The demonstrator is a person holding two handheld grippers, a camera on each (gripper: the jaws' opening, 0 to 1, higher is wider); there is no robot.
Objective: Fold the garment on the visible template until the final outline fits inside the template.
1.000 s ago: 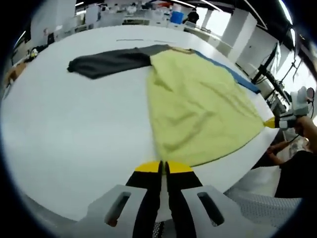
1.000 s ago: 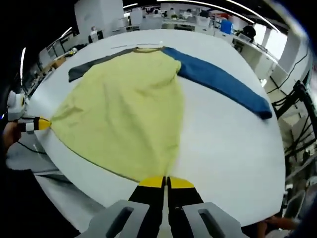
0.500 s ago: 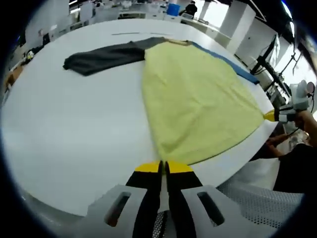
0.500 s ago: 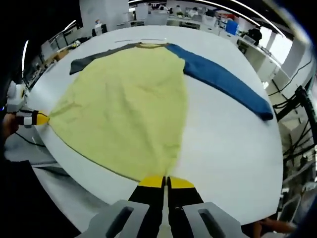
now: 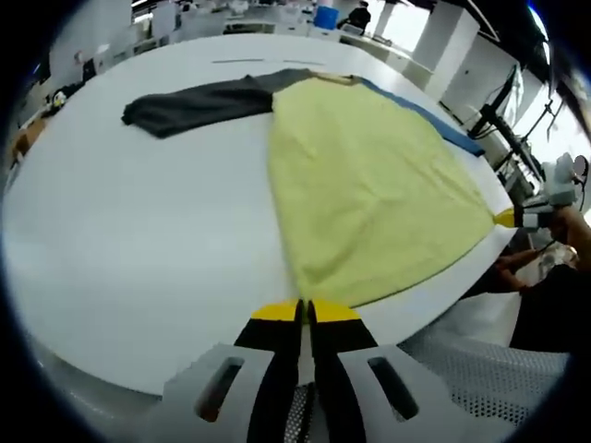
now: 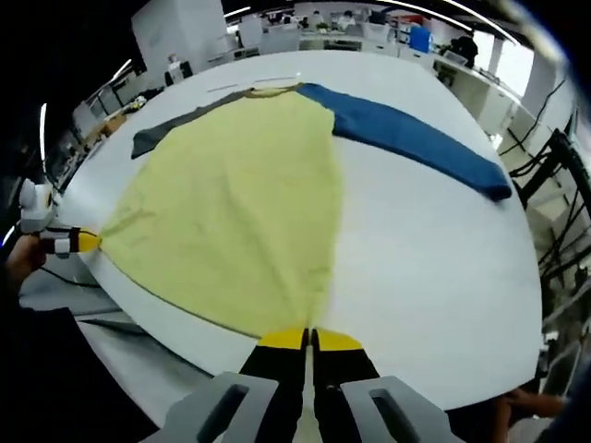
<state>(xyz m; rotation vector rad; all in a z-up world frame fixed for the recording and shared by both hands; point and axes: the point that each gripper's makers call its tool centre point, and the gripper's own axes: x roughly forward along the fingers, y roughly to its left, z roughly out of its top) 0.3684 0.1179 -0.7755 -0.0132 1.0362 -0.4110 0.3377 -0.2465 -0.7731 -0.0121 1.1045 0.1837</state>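
Garment [image 5: 369, 185] flatter than before, hem corners in both closed claws.

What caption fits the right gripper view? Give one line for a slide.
Right tongs shut on hem of yellow shirt spread across white table.

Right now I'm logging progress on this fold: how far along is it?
Early stage. Done: the yellow shirt body lies spread flat on the white table, grey sleeve and blue sleeve stretched outward. In hand: the left gripper and right gripper each pinch a bottom hem corner, jaws shut. Left: every fold; no sleeve is turned in yet.
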